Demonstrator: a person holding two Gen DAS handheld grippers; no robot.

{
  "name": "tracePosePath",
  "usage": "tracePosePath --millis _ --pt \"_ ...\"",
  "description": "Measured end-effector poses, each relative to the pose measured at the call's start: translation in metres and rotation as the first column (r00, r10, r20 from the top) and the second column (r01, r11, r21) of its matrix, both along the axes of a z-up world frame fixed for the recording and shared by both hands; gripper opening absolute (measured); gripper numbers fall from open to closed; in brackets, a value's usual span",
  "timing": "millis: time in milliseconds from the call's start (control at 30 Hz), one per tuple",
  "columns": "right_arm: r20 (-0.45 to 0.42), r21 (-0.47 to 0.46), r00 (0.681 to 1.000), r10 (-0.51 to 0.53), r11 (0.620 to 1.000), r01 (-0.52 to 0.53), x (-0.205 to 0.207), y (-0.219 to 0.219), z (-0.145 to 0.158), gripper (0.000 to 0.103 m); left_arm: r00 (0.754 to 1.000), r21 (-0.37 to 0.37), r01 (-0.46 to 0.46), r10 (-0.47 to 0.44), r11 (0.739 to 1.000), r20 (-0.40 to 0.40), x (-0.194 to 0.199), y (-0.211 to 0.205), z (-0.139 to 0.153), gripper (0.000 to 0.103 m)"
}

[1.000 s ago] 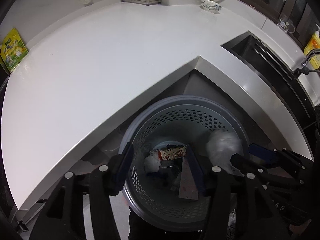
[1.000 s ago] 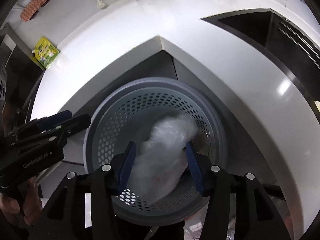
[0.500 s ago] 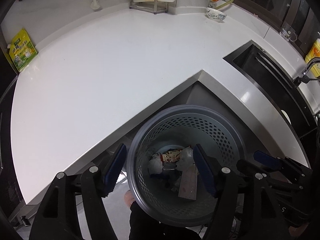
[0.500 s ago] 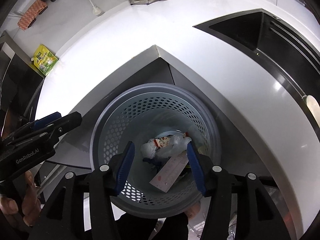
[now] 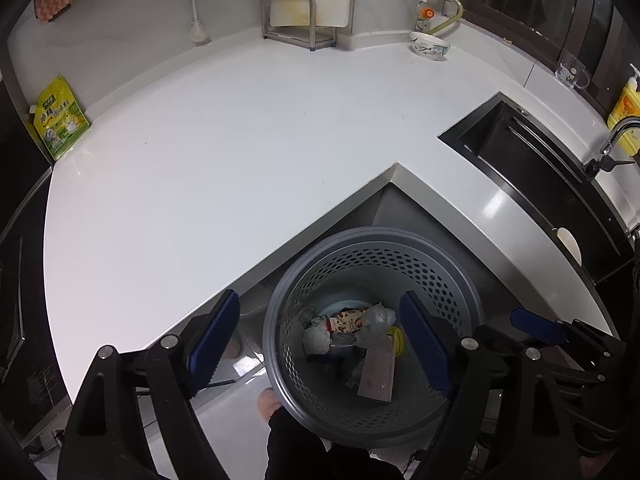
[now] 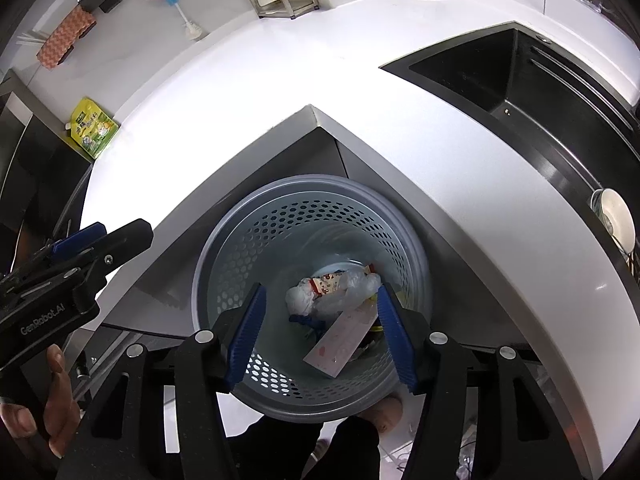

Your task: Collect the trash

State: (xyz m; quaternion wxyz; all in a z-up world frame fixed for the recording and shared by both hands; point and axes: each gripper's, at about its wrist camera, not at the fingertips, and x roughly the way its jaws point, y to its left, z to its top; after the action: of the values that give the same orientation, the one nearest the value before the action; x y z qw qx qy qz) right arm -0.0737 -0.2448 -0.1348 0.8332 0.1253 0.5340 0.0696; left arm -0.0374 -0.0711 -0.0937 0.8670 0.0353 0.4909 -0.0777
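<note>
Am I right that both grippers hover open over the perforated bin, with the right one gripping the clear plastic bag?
Not quite. The right wrist view shows the right gripper empty; the clear plastic bag lies inside the perforated bin. The left gripper is open too.

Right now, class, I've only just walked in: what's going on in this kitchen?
A person holds two grippers above a grey perforated trash basket on the floor at the counter's corner. The left gripper and right gripper are both open and empty. In the basket lie a clear plastic bag, a crumpled tissue, a snack wrapper and a pink card. The white countertop shows no loose trash.
</note>
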Motion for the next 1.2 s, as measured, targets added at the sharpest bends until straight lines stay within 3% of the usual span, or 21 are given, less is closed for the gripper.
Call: tracePosePath --millis 333,1200 --pt "0.009 -0.01 1.0 -0.004 1.0 0.004 0.0 0.001 0.007 0.057 1.0 0.02 -0.017 0.016 1.0 0.02 -0.004 0.002 0.006 0.095" --pt "0.037 -0.054 0.999 -0.021 0.998 0.023 -0.003 0.003 0.021 0.069 0.998 0.069 -0.057 0.057 0.996 0.006 -0.005 0.007 0.004 0.097"
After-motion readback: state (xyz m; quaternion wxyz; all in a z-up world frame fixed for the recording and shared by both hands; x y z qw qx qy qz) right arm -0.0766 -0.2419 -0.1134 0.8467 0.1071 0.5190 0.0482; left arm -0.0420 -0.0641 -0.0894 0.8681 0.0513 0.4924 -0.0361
